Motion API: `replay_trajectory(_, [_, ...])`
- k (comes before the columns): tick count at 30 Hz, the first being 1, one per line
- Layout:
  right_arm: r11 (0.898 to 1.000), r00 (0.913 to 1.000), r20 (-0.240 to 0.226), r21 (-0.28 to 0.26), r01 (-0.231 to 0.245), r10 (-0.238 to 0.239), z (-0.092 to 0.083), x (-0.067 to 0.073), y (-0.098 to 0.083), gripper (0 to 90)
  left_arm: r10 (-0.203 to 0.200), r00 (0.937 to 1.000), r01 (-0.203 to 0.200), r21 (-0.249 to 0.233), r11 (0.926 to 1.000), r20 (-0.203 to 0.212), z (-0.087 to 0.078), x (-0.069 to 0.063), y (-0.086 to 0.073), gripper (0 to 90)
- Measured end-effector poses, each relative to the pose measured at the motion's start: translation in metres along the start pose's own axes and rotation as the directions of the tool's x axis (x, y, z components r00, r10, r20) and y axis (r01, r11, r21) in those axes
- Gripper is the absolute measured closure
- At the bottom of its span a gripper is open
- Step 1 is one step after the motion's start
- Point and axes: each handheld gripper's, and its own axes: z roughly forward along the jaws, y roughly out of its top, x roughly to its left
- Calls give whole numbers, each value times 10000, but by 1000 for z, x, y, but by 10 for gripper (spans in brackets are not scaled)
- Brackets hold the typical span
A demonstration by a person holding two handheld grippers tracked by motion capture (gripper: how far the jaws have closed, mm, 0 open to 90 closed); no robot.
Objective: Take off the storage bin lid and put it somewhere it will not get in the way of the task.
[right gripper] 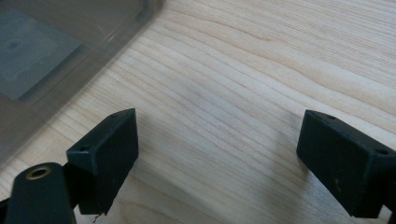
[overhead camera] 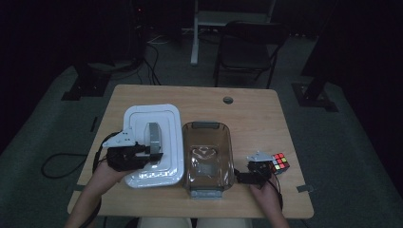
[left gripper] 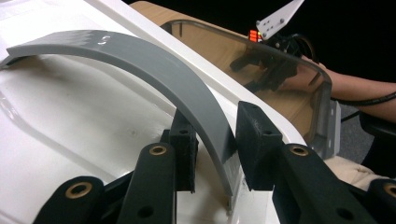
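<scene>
A white lid (overhead camera: 171, 123) lies flat on the left half of the table, with a grey arched handle (overhead camera: 153, 135) across its top. My left gripper (overhead camera: 151, 153) reaches in from the lid's near left side. In the left gripper view its jaws stand on either edge of the grey handle (left gripper: 154, 65), and the gripper (left gripper: 217, 135) is shut on it near its lower end. A clear brownish container (overhead camera: 228, 147) sits just right of the lid. My right gripper (overhead camera: 243, 176) rests by the container's near right corner, open over bare wood (right gripper: 217, 158). A colour cube (overhead camera: 280, 163) lies beside it.
The container's wall (left gripper: 261, 51) rises right behind the lid, with the other hand's gripper (left gripper: 275, 51) seen through it. The container's corner (right gripper: 56, 51) lies to the left of the right jaws. A chair (overhead camera: 247, 47) stands beyond the table, and a cable hole (overhead camera: 228, 99) marks the far edge.
</scene>
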Motion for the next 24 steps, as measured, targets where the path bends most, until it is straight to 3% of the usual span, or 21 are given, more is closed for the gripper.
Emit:
replay_trajectory(13, [10000, 10000, 0, 1, -5, 5, 0, 0, 0, 126, -278, 9996, 280, -232, 9993, 109, -3, 16, -28, 702])
replay_trajectory(19, [10000, 10000, 1, -4, -6, 6, 0, 0, 0, 126, -755, 9970, 755, 6, 9971, 184, 9, 26, -48, 702])
replay_trajectory(24, [10000, 10000, 1, 0, -3, 3, 0, 0, 0, 126, -1093, 9930, 1077, 362, 9935, 443, 31, 34, -65, 703])
